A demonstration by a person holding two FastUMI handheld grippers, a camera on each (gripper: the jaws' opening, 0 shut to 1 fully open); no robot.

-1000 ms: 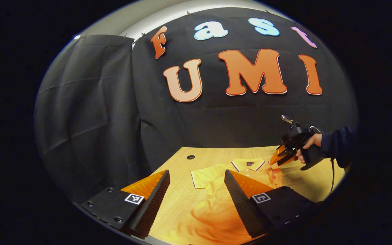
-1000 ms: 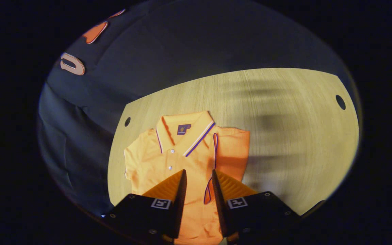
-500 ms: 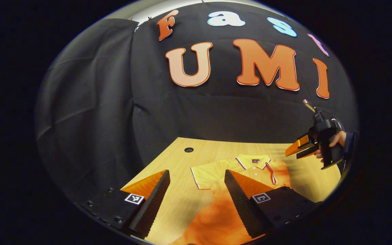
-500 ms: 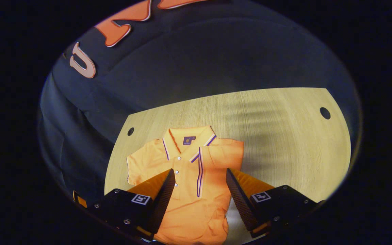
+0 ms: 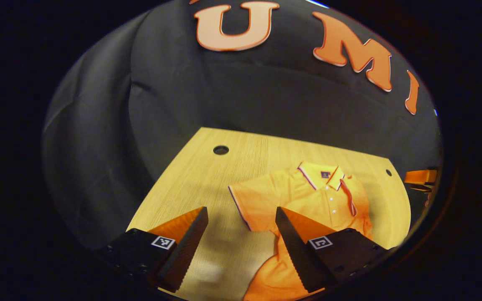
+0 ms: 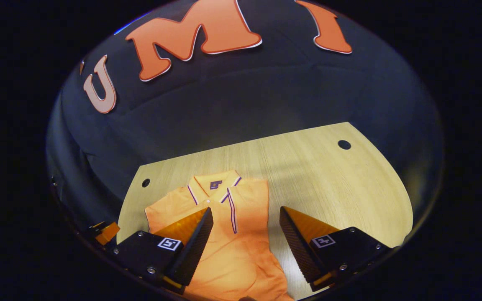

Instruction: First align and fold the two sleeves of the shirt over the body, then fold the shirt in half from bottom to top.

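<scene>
An orange polo shirt [image 5: 308, 200] [image 6: 247, 238] lies flat on the wooden table, collar toward the far wall. One sleeve [image 6: 249, 200] is folded over the body, its striped cuff [image 6: 231, 211] running down the chest. The other sleeve [image 5: 251, 202] [image 6: 161, 211] is spread out sideways. My left gripper [image 5: 241, 213] is open, hovering above the table just beside that spread sleeve. My right gripper [image 6: 246, 211] is open above the shirt's chest, holding nothing. The right gripper [image 5: 420, 177] also shows at the far right of the left gripper view, and the left gripper [image 6: 105, 232] low at the left of the right gripper view.
The light wooden table [image 5: 207, 179] [image 6: 329, 184] has small round holes [image 5: 221, 149] [image 6: 344, 144] near its far corners. Black cloth walls stand close behind and to the side. Bare tabletop lies beside the shirt.
My right gripper opened, let go of the sleeve cuff, which now lies on the chest, and drew back. My left gripper tilted down toward the spread sleeve.
</scene>
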